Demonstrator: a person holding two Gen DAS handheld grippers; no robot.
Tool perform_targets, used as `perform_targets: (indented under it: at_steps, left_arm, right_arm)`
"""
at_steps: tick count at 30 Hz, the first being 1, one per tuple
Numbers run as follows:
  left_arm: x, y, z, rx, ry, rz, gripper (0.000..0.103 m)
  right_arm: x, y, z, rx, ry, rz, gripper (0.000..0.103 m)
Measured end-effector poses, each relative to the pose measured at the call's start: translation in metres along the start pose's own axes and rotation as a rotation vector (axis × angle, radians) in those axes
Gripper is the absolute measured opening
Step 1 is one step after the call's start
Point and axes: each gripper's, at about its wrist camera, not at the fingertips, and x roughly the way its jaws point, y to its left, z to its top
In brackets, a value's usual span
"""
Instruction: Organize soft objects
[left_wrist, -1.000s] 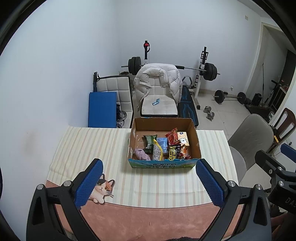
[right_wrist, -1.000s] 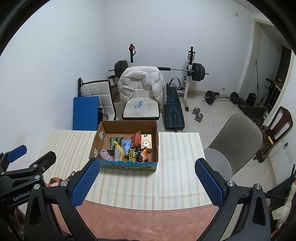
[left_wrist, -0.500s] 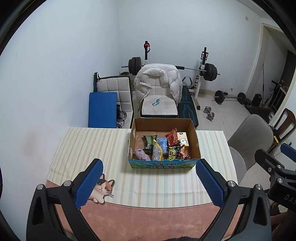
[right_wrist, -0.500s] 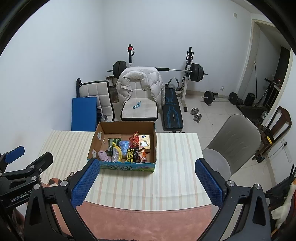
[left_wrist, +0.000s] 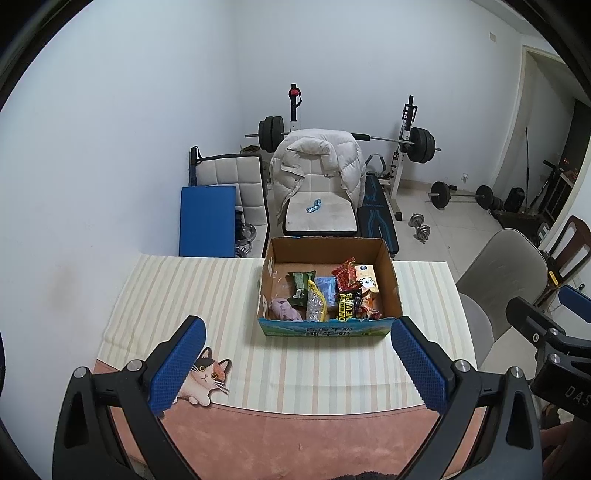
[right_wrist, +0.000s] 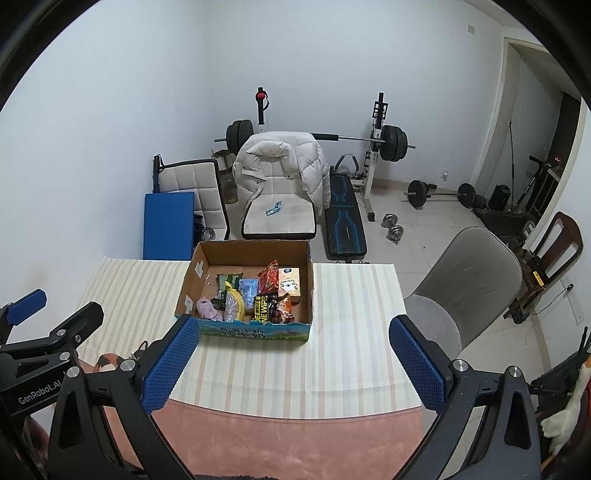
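A cardboard box (left_wrist: 392, 273) (right_wrist: 188, 277) stands on the striped tablecloth and holds several soft snack packets, a small pink soft toy (left_wrist: 283, 308) (right_wrist: 207, 308) and an orange carton (left_wrist: 367, 279) (right_wrist: 289, 282). A cat-shaped soft toy (left_wrist: 205, 376) lies flat near the table's front left, partly behind my left gripper's left finger. My left gripper (left_wrist: 297, 365) is open and empty, held above the table's near edge. My right gripper (right_wrist: 291, 363) is open and empty, to the right of the left one.
The striped cloth (left_wrist: 184, 295) covers the table, with a pink mat (left_wrist: 295, 435) at the near edge. A grey chair (right_wrist: 469, 280) stands at the table's right. A chair with a white jacket (left_wrist: 317, 166), a blue pad (left_wrist: 207, 221) and weight equipment stand behind the table.
The right wrist view has shifted slightly, so the box sits a little further left and lower. The left view is unchanged. Both grippers stay open.
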Motion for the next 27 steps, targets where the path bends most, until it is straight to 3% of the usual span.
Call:
perform_targets:
  at_steps: [27]
  left_arm:
    - [-0.0054,0.0043,0.0012,-0.004,-0.015,-0.005,0.103]
  right_arm:
    - [-0.002,0.0061,-0.0004,-0.001,-0.014,-0.007,0.103]
